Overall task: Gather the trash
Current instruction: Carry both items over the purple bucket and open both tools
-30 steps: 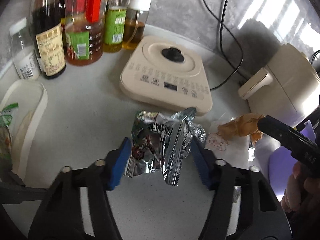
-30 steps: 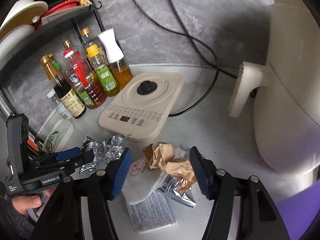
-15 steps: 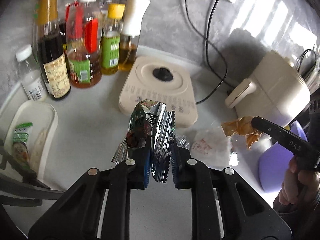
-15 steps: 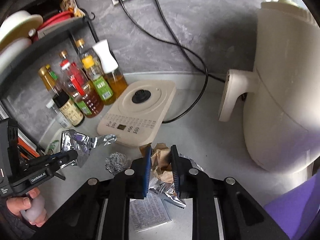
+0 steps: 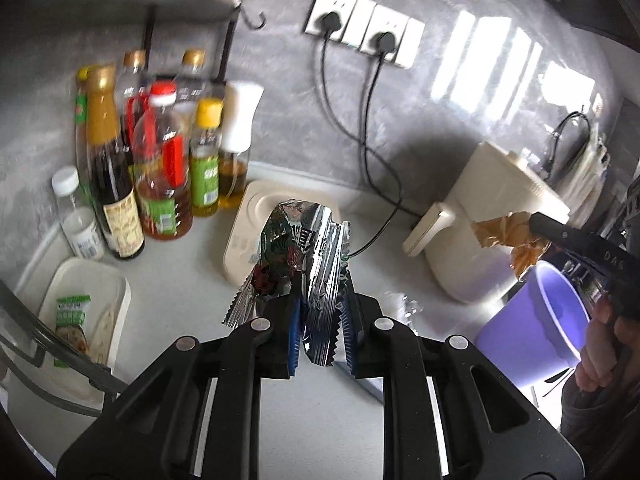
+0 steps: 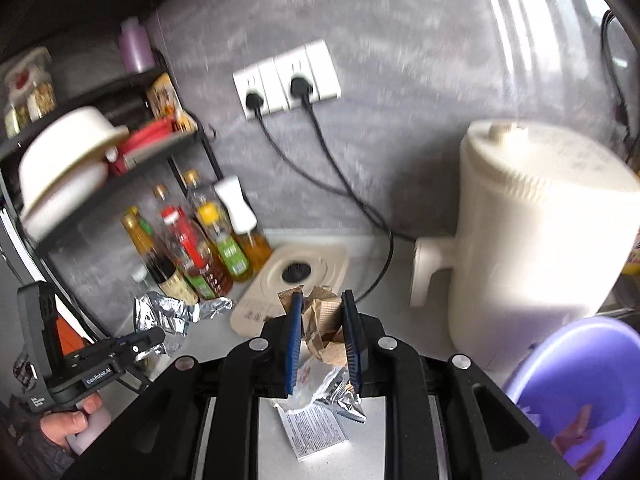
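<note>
Left wrist view: our left hand-held gripper [image 5: 320, 320] pinches a foil wrapper [image 5: 298, 252], lifted above the surface [image 5: 320, 408]. Our right hand-held gripper [image 6: 322, 328] clamps crumpled brown paper [image 6: 320, 316] clear of the surface, beside the purple bin [image 6: 580, 384] and cream appliance [image 6: 532, 248].

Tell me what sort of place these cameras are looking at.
Most likely a home kitchen counter. Sauce and oil bottles stand against the grey wall, a cream induction cooker sits plugged into wall sockets, and bowls are stacked on a black rack.
</note>
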The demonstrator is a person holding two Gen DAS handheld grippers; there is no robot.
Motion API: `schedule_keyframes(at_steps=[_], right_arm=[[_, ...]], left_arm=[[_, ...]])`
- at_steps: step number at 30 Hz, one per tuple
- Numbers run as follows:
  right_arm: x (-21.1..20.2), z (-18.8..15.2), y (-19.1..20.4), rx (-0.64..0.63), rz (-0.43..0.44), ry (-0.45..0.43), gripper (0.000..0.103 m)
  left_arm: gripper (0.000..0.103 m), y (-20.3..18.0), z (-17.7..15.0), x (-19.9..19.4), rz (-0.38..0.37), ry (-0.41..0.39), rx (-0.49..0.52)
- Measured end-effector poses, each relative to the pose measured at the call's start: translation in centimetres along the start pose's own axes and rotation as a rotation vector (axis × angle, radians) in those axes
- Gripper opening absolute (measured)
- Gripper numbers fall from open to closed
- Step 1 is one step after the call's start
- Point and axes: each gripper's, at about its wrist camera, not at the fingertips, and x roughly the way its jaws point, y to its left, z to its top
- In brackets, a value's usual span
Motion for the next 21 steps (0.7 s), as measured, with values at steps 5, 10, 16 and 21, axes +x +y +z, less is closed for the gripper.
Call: schedule_keyframes(at_steps=[5, 10, 16, 21], right_arm=[[-3.6, 0.5, -1.2, 0.004, -0.031, -0.061, 0.02], [-7.0, 0.3, -3.5, 0.015, -0.088, -0.112, 0.02], [-10.7, -0.8, -7.2, 0.048, -0.173, -0.173, 0.02], [-12.7, -2.3, -10.4, 0.099, -0.231, -0.174, 0.02]], left_arm=[[0.018, -2.3, 0.9, -1.3, -0.029, -0.047, 0.035], [0.018, -5.8, 1.0, -1.7, -0.076, -0.065, 0.087], [0.018, -10.2, 0.8, -1.5, -0.148, -0.073, 0.146], [0.018, -13.9, 0.4, -1.3, -0.211, -0.073, 0.198]])
